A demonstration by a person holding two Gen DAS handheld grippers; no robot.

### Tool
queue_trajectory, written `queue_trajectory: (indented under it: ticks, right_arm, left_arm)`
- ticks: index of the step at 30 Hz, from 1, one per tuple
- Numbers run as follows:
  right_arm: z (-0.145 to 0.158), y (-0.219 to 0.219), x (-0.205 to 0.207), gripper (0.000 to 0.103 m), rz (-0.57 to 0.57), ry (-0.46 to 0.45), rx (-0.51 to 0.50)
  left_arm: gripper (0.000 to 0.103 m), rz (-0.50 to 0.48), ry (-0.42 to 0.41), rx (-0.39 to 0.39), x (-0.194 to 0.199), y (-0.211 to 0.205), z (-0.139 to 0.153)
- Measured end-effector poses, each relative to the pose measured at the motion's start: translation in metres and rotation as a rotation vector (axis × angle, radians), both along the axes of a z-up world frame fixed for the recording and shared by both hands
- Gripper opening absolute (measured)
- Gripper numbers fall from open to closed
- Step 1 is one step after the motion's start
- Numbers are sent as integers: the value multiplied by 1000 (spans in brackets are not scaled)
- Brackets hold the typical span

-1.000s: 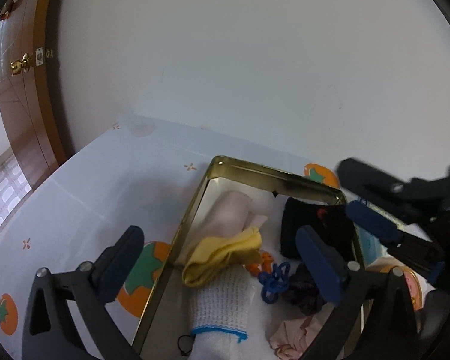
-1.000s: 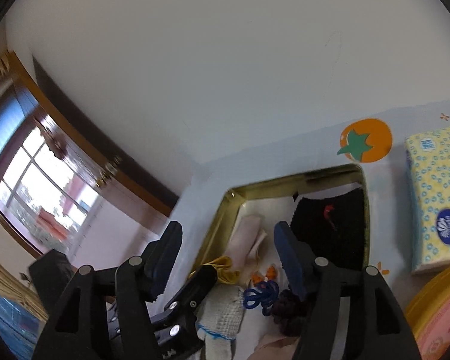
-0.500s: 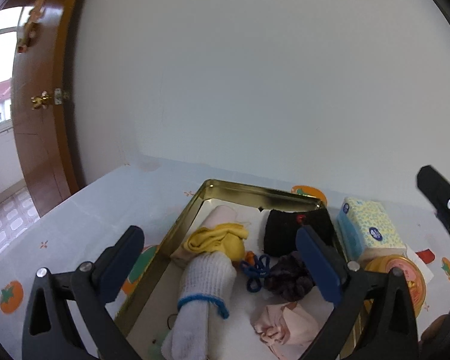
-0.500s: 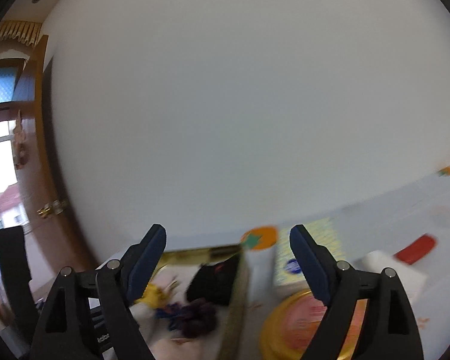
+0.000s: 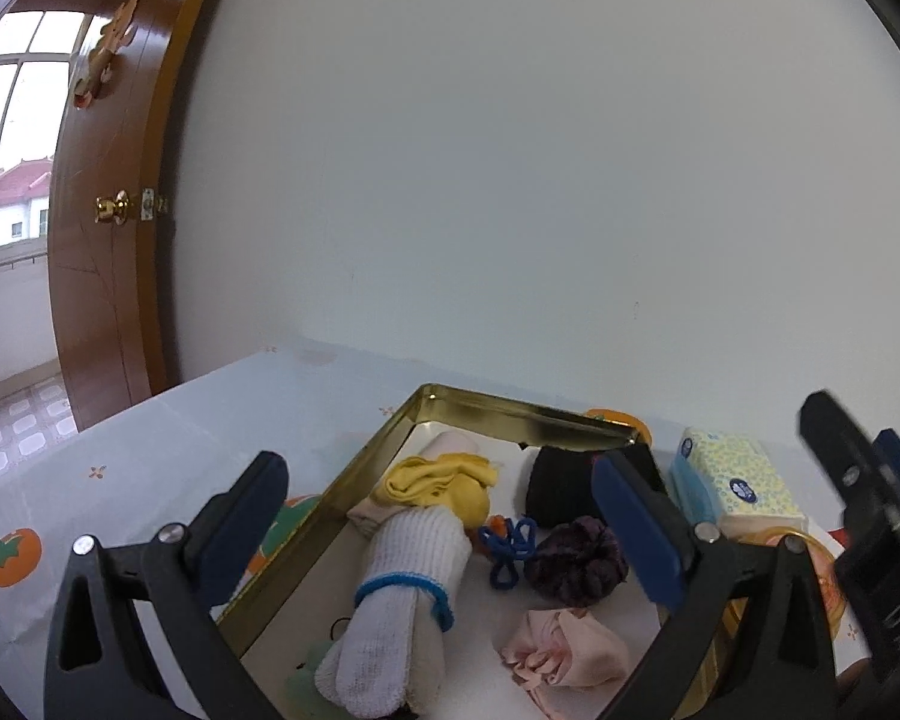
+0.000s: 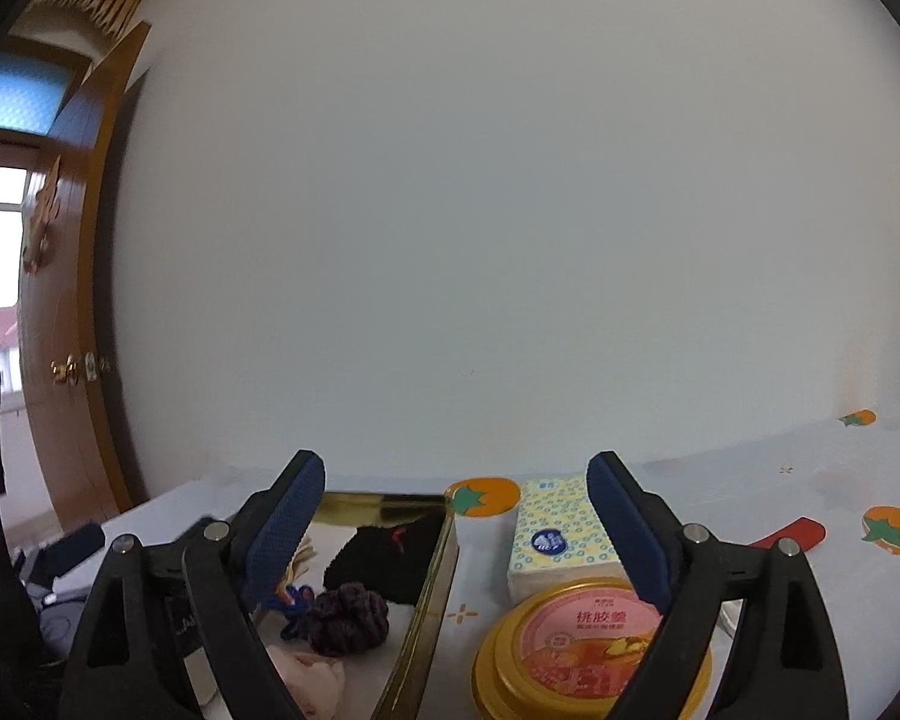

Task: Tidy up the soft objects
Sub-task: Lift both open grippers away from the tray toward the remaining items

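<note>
Two fisheye views from handheld grippers over a table w/ a pale cloth [image 5: 150, 438] printed w/ orange fruit.

Hidden or unclear: in the left wrist view the near end of the gold tray [image 5: 513, 414] runs off the bottom edge, and the left gripper [image 5: 444, 510] covers both near corners. A pale green item [image 5: 303, 681] at the tray's bottom edge is mostly cut off; can't tell what it is. A small orange thing [image 5: 497, 522] peeks from behind the blue hair tie, too covered to name. The right gripper [image 6: 456, 516] appears in the left view only as a dark blurred shape at far right. In the right wrist view its left finger blocks the tray's left half, and dark gear at far left is too dim to read. The round tin [image 6: 591, 642] w/ pink lid is partly behind the right finger; its print is too small to read.

Soft objects, all inside the tray: a rolled white knit glove [image 5: 399, 600] w/ a blue band round it, lying nearest the camera, left of centre. A crumpled yellow cloth [image 5: 441, 480] touches its far end, atop a pale pink roll [image 5: 450, 444]. A folded black cloth [image 5: 561, 489] sits at the far right corner. A blue hair tie [image 5: 507, 549] lies mid-tray, just beside a dark purple scrunchie [image 5: 576, 558]. A pink scrunchie [image 5: 561, 654] lies nearer, to the right.

Outside the tray, on its right: a yellow-patterned tissue pack [image 6: 555, 534], w/ the tin just in front.

Left jaws spread wide, nothing between them. Right jaws are opening, nothing between them either; both hang above the table.
</note>
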State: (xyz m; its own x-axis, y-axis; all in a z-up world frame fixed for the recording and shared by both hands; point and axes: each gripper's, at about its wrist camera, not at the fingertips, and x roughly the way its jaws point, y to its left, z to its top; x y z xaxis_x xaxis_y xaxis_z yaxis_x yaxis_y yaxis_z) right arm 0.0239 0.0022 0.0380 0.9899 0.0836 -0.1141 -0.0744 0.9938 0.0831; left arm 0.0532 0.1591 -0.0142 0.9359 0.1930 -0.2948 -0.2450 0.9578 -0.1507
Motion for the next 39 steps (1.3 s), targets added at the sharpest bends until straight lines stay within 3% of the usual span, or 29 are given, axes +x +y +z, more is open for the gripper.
queue_trajectory:
  ticks: [12,29,39]
  right_arm:
    - [-2,-22,-11,91,-11,38,21]
    - [-1,-82,-33,91,-83,47,-18]
    - [-2,-162,-46,91,-223,70,9]
  left_arm:
    - [102,-75,7,120,-6,-34,1]
    - [102,-142,25,74,-18,-72,1]
    - [102,-218,26,81,-23,-110,1]
